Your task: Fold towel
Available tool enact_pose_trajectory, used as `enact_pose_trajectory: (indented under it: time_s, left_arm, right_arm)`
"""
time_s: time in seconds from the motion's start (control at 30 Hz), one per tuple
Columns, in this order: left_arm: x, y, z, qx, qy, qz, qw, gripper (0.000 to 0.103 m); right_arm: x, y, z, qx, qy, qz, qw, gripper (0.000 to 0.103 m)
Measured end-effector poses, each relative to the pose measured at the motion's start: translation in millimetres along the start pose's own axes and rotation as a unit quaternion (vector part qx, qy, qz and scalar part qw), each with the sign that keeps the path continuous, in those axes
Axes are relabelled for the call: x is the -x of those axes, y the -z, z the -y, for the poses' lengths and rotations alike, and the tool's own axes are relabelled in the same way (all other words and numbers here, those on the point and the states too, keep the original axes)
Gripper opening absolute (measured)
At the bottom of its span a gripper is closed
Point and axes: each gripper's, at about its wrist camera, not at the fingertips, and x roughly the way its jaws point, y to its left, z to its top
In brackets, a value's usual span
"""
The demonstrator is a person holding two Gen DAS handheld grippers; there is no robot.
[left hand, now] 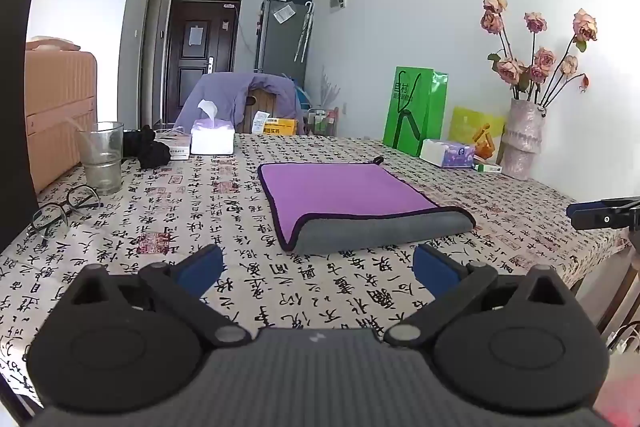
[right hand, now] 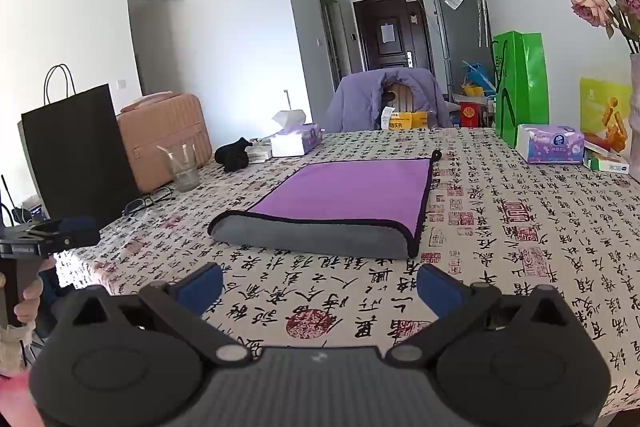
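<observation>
Left wrist: towel (left hand: 352, 205) ahead of hand-held gripper (left hand: 318, 265)

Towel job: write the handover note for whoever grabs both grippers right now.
Left gripper: open, empty, over the table short of the towel's near edge.
Right gripper: open, empty, likewise short of the towel.
Towel: flat on the tablecloth, mid-table, purple side up. Its near edge looks turned over, grey backing showing, rounded fold facing the grippers. Hang loop at the far corner.
Done: apparently one fold; nothing is held now.
Left: probably another fold. Suggest pinching the two corners at one end and bringing them across to the other. Mind the glasses and the glass on the left.
</observation>
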Motion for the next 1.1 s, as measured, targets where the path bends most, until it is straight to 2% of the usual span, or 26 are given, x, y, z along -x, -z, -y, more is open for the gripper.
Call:
enact_pose_trajectory:
  time_s: [1.1]
  left_arm:
    - [-0.6, -0.3, 0.4, 0.004, 0.002, 0.0, 1.0, 0.103]
  right_arm:
    - [5.0, 1.3, 1.0, 0.007, 0.015, 0.005, 1.0, 0.103]
